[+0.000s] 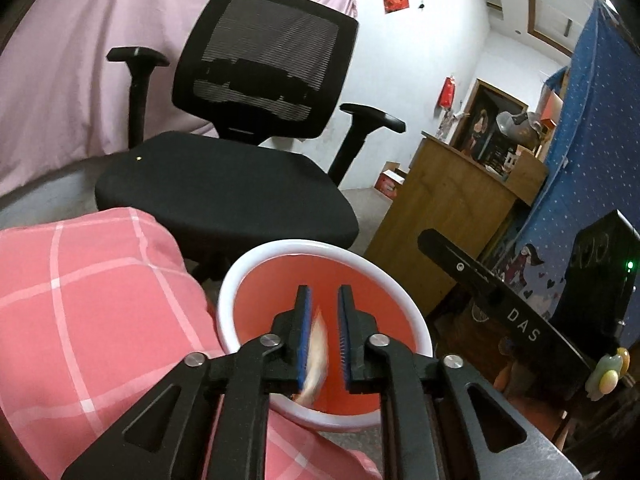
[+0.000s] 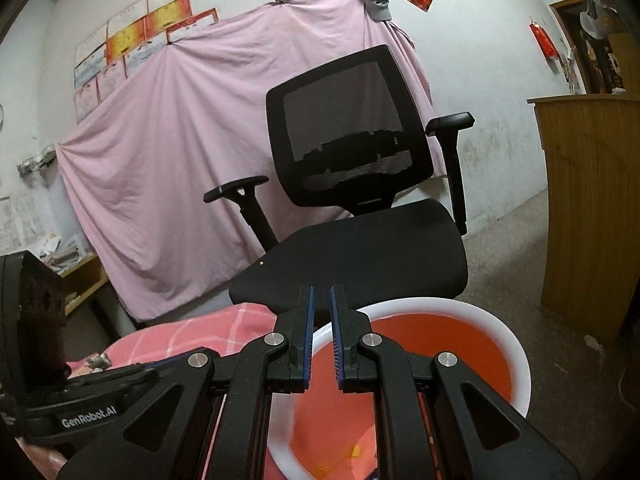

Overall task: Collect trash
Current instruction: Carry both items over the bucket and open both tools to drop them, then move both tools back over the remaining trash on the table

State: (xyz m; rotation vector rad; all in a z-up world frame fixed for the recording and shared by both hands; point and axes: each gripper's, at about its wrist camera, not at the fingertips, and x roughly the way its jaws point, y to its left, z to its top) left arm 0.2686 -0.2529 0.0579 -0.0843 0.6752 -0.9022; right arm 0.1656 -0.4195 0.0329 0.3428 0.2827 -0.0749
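Pale scrap, blurred, between the left tool's narrowly parted jaws over the bin; right tool narrow, empty, at the bin's 9 o'clock rim.

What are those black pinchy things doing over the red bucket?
Someone is picking up trash with two hand-held grippers. The left hand-held gripper is over the red bin with a white rim, and a blurry pale scrap sits between its parted fingers, apparently dropping in. The right hand-held gripper hangs over the same bin, open with nothing in it. A few bits lie in the bin already. A black office chair stands behind.
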